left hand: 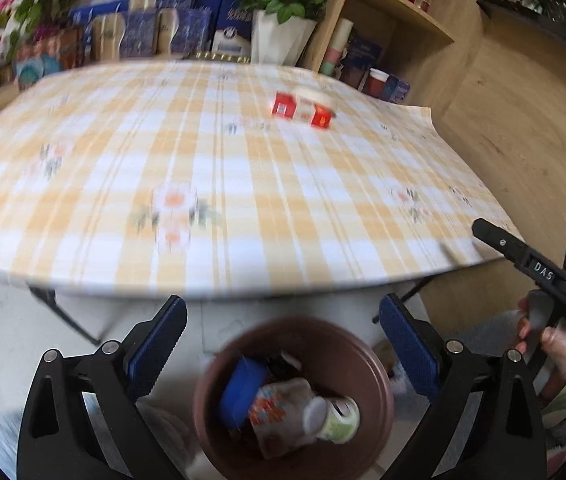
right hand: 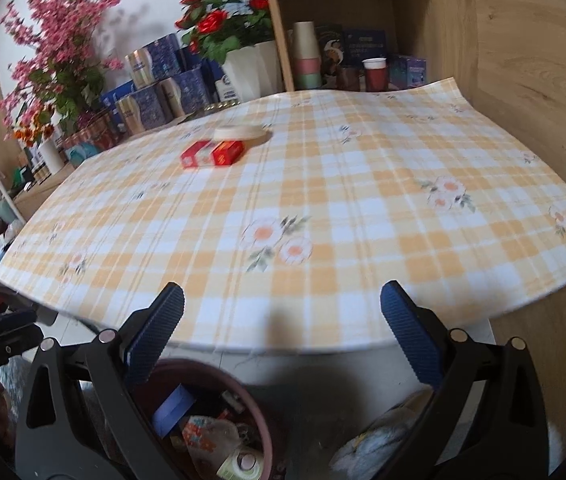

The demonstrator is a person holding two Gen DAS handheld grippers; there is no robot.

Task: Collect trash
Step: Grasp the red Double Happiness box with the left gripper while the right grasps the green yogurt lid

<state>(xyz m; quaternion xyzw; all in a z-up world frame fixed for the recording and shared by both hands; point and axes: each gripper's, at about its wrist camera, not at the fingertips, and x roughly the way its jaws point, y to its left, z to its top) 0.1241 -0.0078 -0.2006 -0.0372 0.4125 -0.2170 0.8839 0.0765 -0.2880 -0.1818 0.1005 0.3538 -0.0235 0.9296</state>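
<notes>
In the left wrist view, the left gripper [left hand: 283,344] hung with its blue-padded fingers [left hand: 159,344] spread wide and empty, directly above the round brown plastic bin [left hand: 379,364] on the floor, which already held a blue box, a patterned wrapper and a small green can. Far ahead and a little to the right, on the yellow-and-white checked surface [left hand: 211,184], lay the red and white flattened carton [left hand: 301,110], with a pale shallow paper bowl [left hand: 315,96] touching its far side. The right gripper [left hand: 535,268] showed at the right edge, held in a hand [left hand: 555,344].

In the right wrist view, the right gripper [right hand: 283,336] also had its fingers [right hand: 155,332] apart and empty, at the near edge of the surface [right hand: 323,200]. The carton [right hand: 211,154] lay ahead and left, its long axis running roughly side to side, the bowl [right hand: 239,133] just behind it. Both grippers seemed about equally distant; either would have needed a long forward reach.
</notes>
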